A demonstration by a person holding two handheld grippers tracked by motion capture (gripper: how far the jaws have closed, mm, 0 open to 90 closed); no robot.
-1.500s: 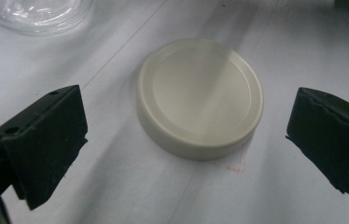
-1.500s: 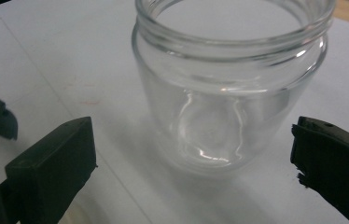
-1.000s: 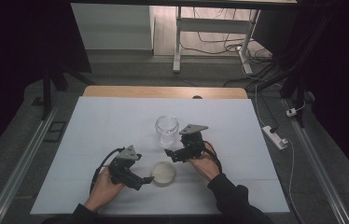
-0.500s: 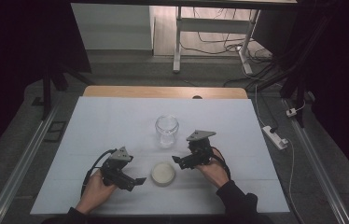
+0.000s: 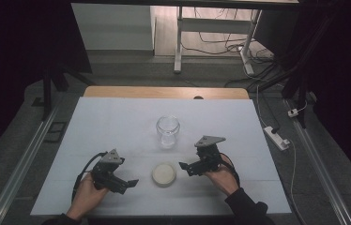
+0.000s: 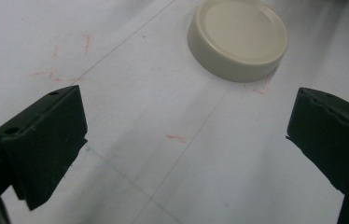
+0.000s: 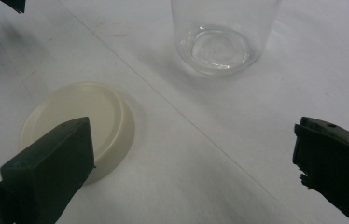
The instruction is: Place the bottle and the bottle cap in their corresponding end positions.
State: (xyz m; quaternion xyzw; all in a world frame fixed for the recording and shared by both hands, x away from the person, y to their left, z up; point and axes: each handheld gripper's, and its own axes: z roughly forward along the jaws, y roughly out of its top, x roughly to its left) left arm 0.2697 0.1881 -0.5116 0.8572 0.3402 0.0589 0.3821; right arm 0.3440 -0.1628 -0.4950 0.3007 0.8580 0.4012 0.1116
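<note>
The cream lid is lying flat on the desk, just in front of the open jar. The left hand-held gripper and right hand-held gripper are waiting wide open beside the lid, holding nothing, maybe getting ready to pick it up.

A white-covered table with a bare wooden far edge stands on a grey floor in a dim room. Beyond it, a white metal frame rises amid tangled cables. A white power strip lies to the right, beside a metal rail.
</note>
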